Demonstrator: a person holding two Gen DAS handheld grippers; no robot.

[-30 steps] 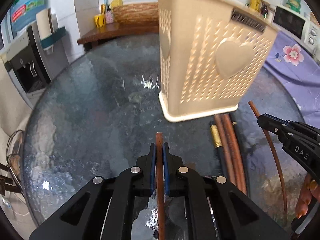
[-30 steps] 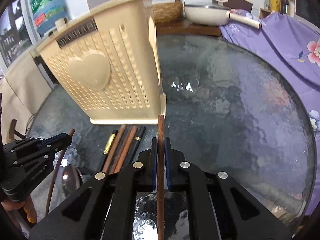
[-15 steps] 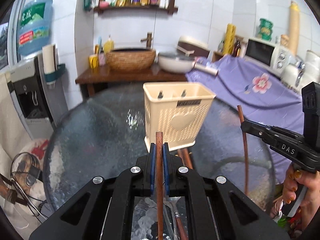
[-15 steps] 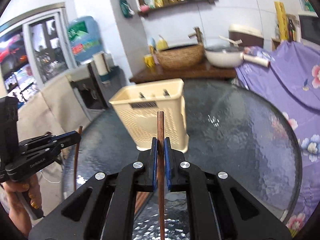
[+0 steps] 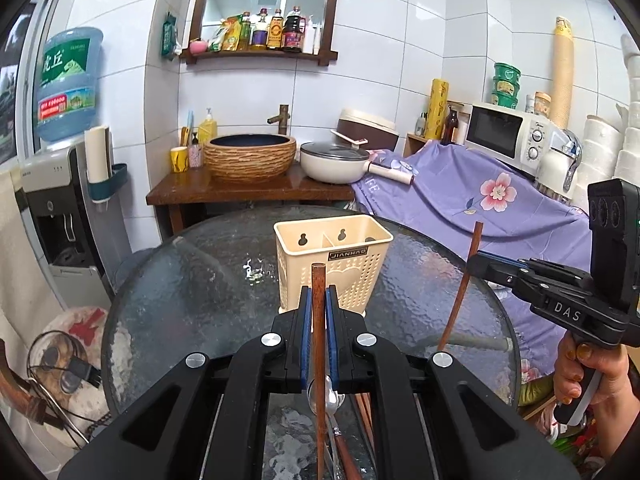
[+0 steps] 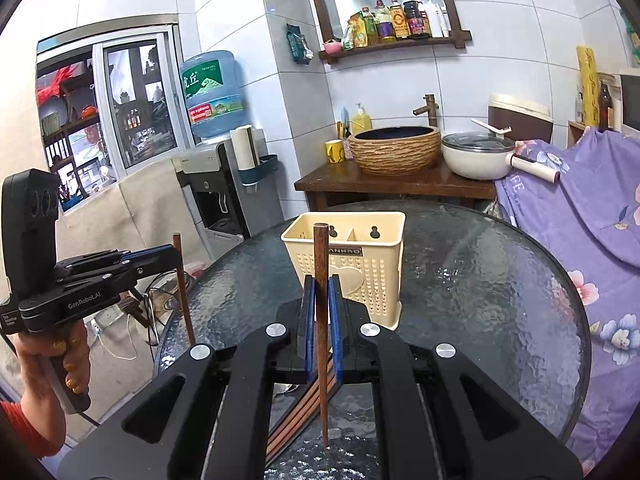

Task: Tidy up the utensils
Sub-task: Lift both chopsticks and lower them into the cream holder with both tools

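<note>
My left gripper (image 5: 319, 294) is shut on a brown chopstick (image 5: 318, 276) that stands upright, high above the round glass table (image 5: 192, 280). The right gripper (image 6: 320, 284) is shut on a second upright chopstick (image 6: 321, 248). Each shows in the other's view: the right gripper (image 5: 478, 264) with its chopstick (image 5: 460, 292), the left gripper (image 6: 172, 251) with its chopstick (image 6: 182, 280). The cream two-compartment utensil holder (image 5: 344, 268) (image 6: 360, 268) stands on the table ahead of and below both. A metal spoon (image 5: 330, 398) and more chopsticks (image 6: 300, 404) lie on the glass under the grippers.
A purple flowered cloth (image 5: 480, 200) covers the counter on the right, with a microwave (image 5: 508, 136) behind it. Past the table stands a wooden stand (image 5: 240, 192) bearing a woven basin and a white pan. A water dispenser (image 5: 60, 208) stands at the left.
Both grippers have risen from just above the table and tipped up, each carrying its chopstick. The holder, close and large before, now sits smaller and lower in both views.
</note>
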